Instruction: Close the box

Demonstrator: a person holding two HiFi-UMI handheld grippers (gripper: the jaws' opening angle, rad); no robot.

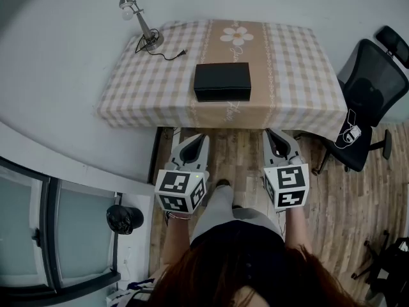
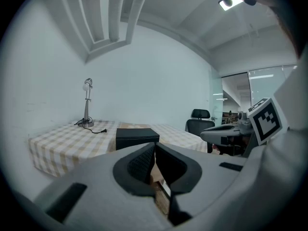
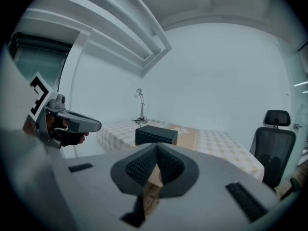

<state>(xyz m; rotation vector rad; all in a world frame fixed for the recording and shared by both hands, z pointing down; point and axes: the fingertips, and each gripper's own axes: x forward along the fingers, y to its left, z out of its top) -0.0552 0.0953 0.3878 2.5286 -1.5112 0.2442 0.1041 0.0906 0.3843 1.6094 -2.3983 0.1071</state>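
The black box [image 1: 222, 81] lies long side across the table [image 1: 294, 75], lid down, seam barely visible. Left gripper [image 1: 197, 139] and right gripper [image 1: 275, 137] hang apart from it, jaws pressed together

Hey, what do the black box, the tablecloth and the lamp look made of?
Black box: probably rigid board or plastic, matte; crisp edges, hardly any glare.
Tablecloth: likely woven fabric; checked pattern, edges hang in soft folds.
Lamp: seemingly metal, silvery; thin stem and head catch the light.
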